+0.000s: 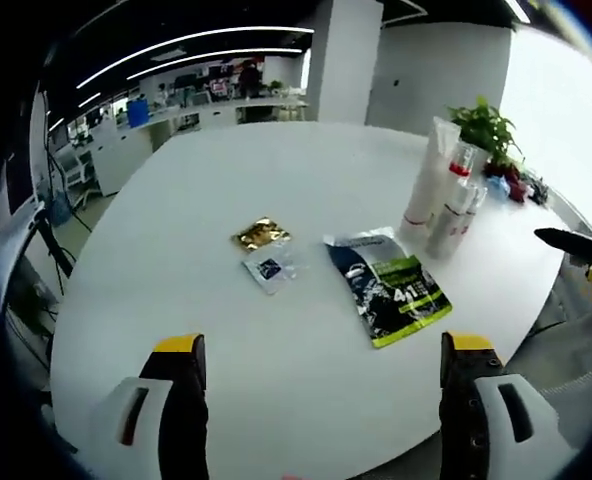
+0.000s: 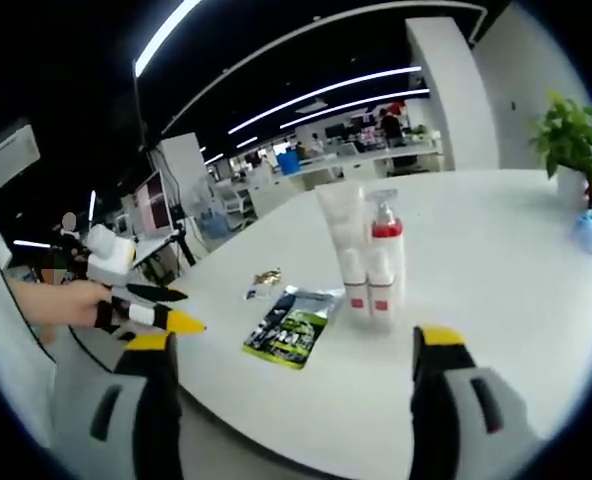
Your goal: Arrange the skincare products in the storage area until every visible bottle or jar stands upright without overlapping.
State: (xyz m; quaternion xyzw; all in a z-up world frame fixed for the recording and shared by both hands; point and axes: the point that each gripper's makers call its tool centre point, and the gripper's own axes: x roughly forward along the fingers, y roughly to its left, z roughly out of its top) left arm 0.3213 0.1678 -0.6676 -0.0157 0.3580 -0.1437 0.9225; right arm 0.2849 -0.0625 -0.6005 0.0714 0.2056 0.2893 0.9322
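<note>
Skincare products stand upright in a tight cluster on the white tabletop (image 1: 276, 180): a tall white tube (image 1: 426, 178) with a red band at its base, a pump bottle (image 1: 458, 170) with a red collar, and a smaller clear bottle (image 1: 446, 222) just beside them. In my right tool's view the tube (image 2: 342, 245) and the pump bottle (image 2: 384, 255) touch side by side. Near the cluster lies a flat green-and-black sachet (image 1: 388, 285), beyond it a small clear packet (image 1: 269, 267) and a gold packet (image 1: 261, 234), all apart from the bottles. A potted plant (image 1: 486, 130) sits behind the cluster. My left tool (image 1: 321, 400) is spread wide and empty above the tabletop edge; my right tool (image 2: 296, 400) is also wide and empty, short of the bottles.
</note>
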